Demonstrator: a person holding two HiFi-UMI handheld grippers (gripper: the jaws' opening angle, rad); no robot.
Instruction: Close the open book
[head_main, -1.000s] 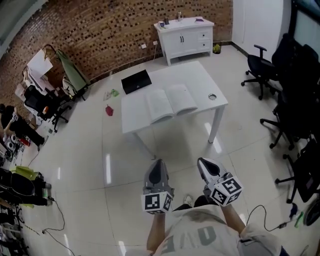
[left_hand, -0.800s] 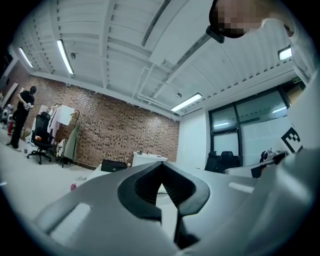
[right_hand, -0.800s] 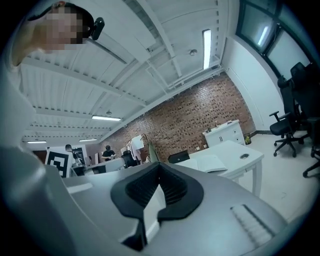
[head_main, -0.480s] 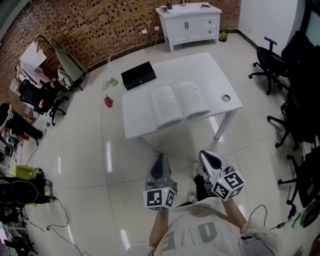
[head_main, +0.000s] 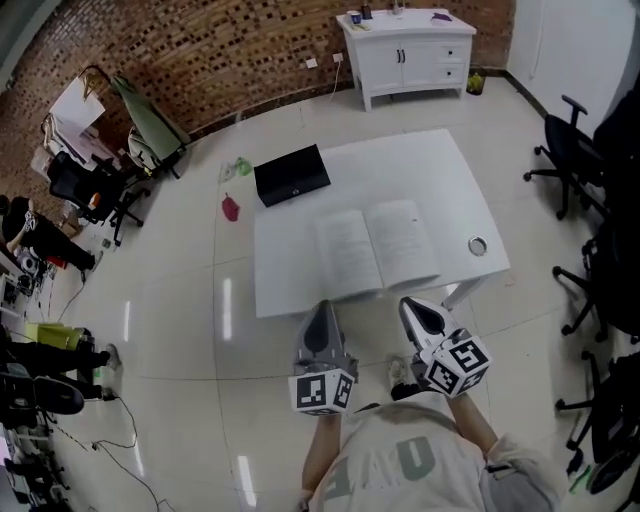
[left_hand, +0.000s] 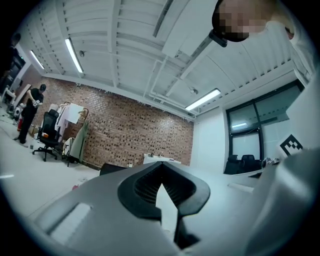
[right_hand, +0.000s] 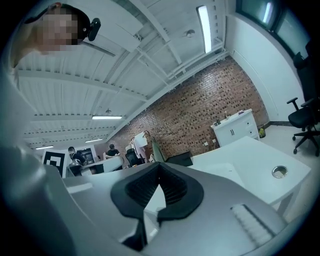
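Note:
An open book (head_main: 380, 245) lies flat, pages up, in the middle of the white table (head_main: 440, 170). My left gripper (head_main: 321, 310) is shut and empty, pointing level at the table's near edge, just short of it below the book's left page. My right gripper (head_main: 414, 306) sits beside it, also shut and empty, its tip at the near edge under the right page. In the left gripper view the jaws (left_hand: 162, 167) meet with only white tabletop beyond them. The right gripper view shows its jaws (right_hand: 159, 167) together and the table (right_hand: 260, 155) ahead.
A black case (head_main: 291, 175) lies on the table's far left corner, and a round metal fitting (head_main: 477, 245) sits near its right edge. Office chairs (head_main: 575, 150) stand to the right. A white cabinet (head_main: 408, 50) is against the brick wall. Chairs and clutter (head_main: 90, 190) fill the left.
The person has walked toward the table, so both shut grippers have come from well short of it to its near edge. The book lies open as before.

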